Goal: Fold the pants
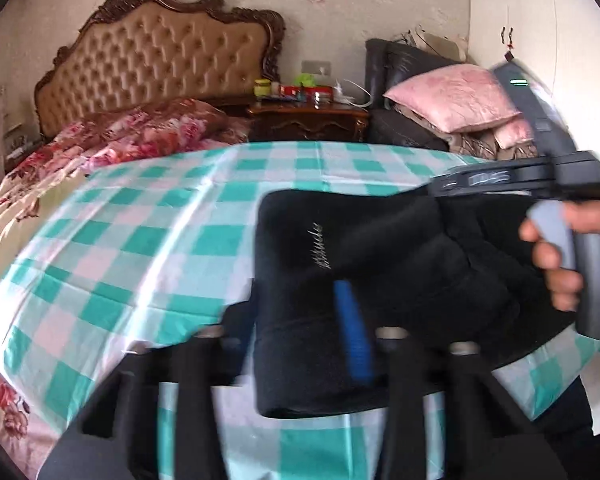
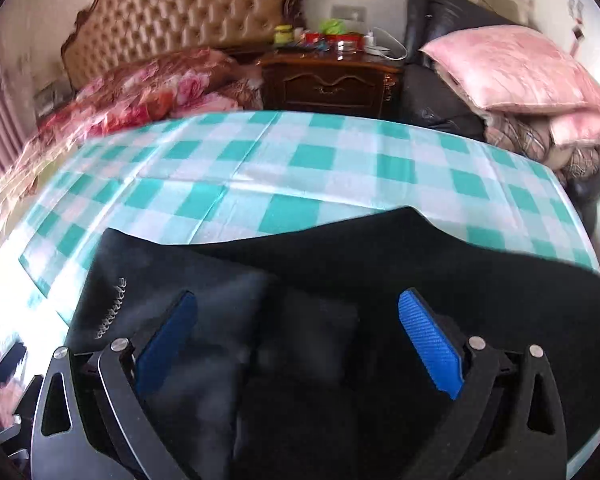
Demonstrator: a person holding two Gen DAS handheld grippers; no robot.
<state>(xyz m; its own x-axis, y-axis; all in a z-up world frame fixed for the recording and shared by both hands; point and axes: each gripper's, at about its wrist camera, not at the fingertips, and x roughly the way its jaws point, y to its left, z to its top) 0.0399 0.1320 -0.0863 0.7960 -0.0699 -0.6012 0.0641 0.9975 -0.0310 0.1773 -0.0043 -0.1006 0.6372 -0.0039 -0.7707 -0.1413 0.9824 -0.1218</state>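
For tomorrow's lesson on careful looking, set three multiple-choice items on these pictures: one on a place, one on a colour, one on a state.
1. Where do the black pants lie?
A. on the checked cloth
B. on the nightstand
C. on the pink pillow

2. What colour are the right gripper pads?
A. red
B. blue
C. yellow

3. How do the right gripper's jaws stand?
A. clamped on a pillow
B. shut, empty
C. wide open above the pants

Key: 1 A, checked cloth shows around the pants; 2 B, blue pads; 3 C, pads far apart.
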